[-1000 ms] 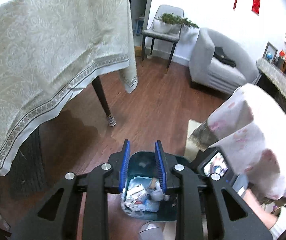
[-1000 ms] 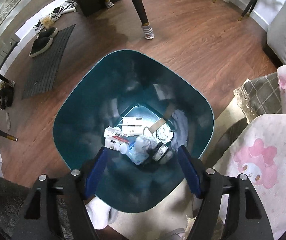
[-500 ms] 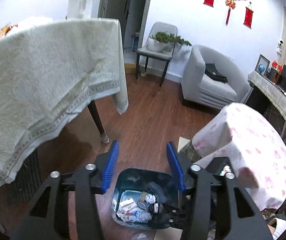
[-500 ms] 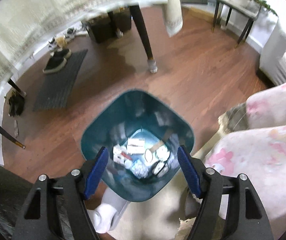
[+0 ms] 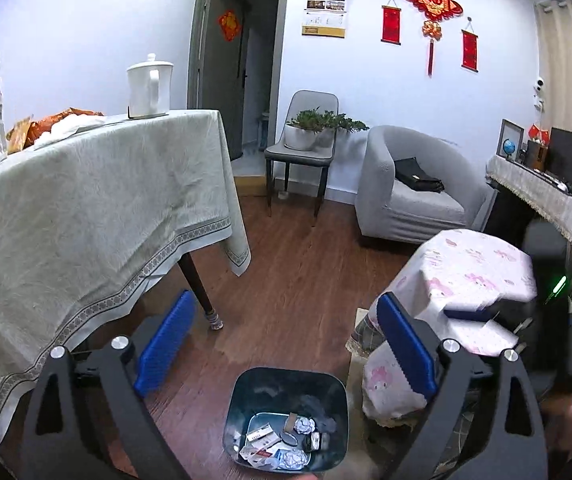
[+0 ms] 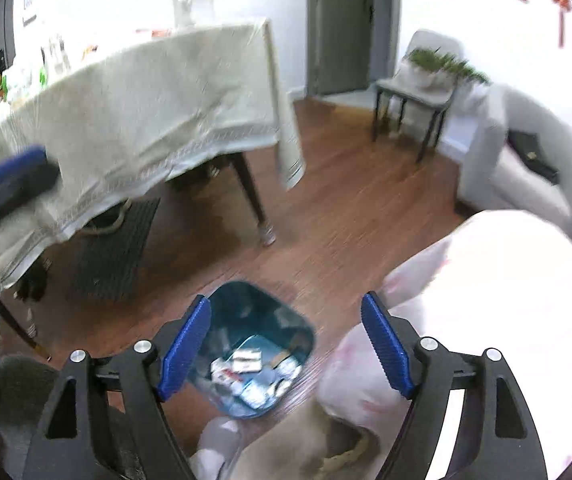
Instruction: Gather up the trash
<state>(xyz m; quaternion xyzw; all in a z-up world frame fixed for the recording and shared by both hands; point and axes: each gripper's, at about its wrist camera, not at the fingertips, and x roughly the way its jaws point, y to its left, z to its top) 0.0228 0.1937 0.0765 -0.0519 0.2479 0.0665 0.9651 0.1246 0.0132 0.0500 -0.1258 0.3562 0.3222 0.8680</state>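
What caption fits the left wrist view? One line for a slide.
Left gripper, fingers opening and empty, above a teal bin of trash beside a clothed table.

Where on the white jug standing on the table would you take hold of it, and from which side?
Grip the white jug by its handle, which sticks out sideways toward the camera in the left view, so approach level from this near side of the table. The body looks too wide and smooth for a sure hold. Probably pinch the handle across its flat sides.
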